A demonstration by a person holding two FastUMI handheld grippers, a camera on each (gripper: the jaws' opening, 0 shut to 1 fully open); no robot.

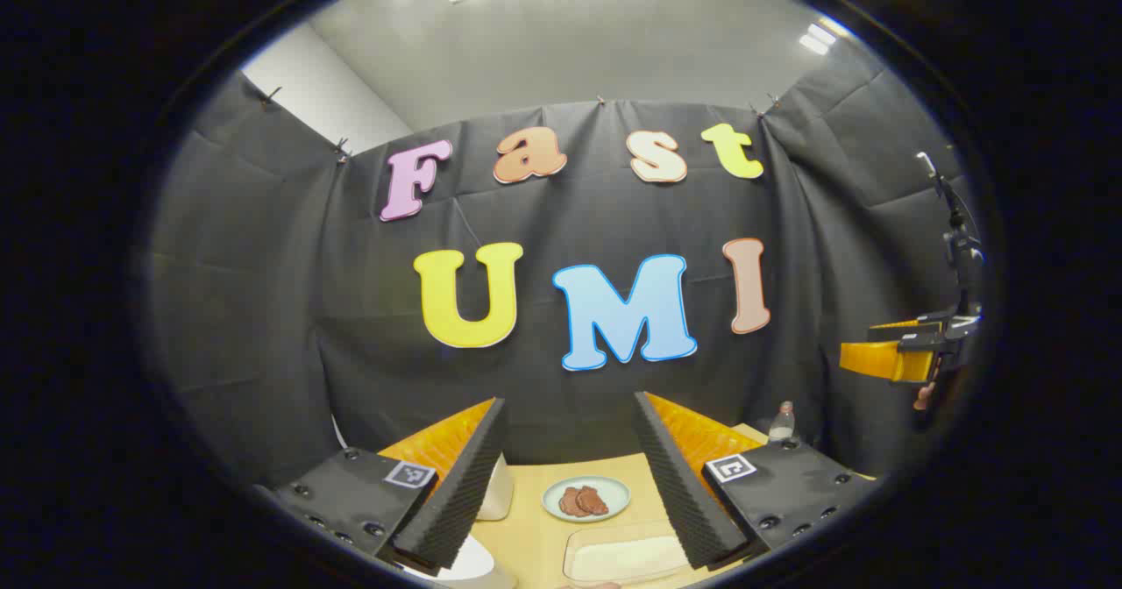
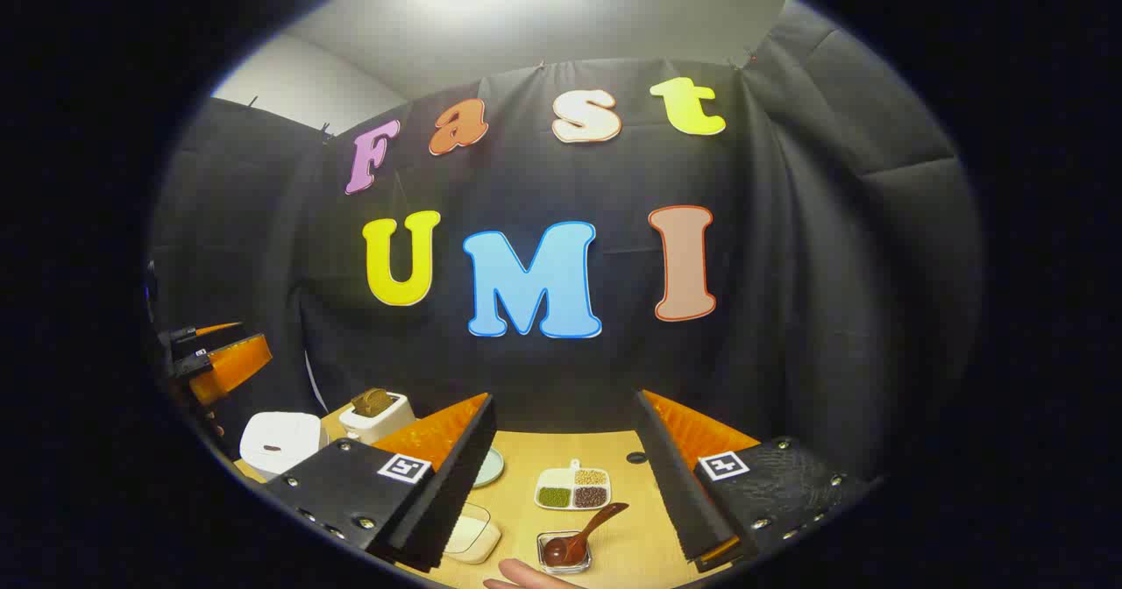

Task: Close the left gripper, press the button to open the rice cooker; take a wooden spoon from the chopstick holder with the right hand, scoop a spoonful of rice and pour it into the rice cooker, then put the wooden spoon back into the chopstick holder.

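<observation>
High above the table (image 2: pixel 605 449), both grippers, left gripper (image 1: pixel 570 475) and right gripper (image 2: pixel 561 475), with jaws wide apart, holding nothing. Rice cooker (image 2: pixel 280 440) shut at far left, wooden spoon (image 2: pixel 583 532) in a small holder near front. Risk: pressing the button with left jaws unclosed, slipping off.

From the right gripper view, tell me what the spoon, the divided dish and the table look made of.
Spoon: dark brown with a glossy bowl, probably lacquered wood.
Divided dish: smooth white, likely ceramic or plastic; cannot tell which.
Table: pale tan, matte, looks like wood or wood-look laminate.
</observation>
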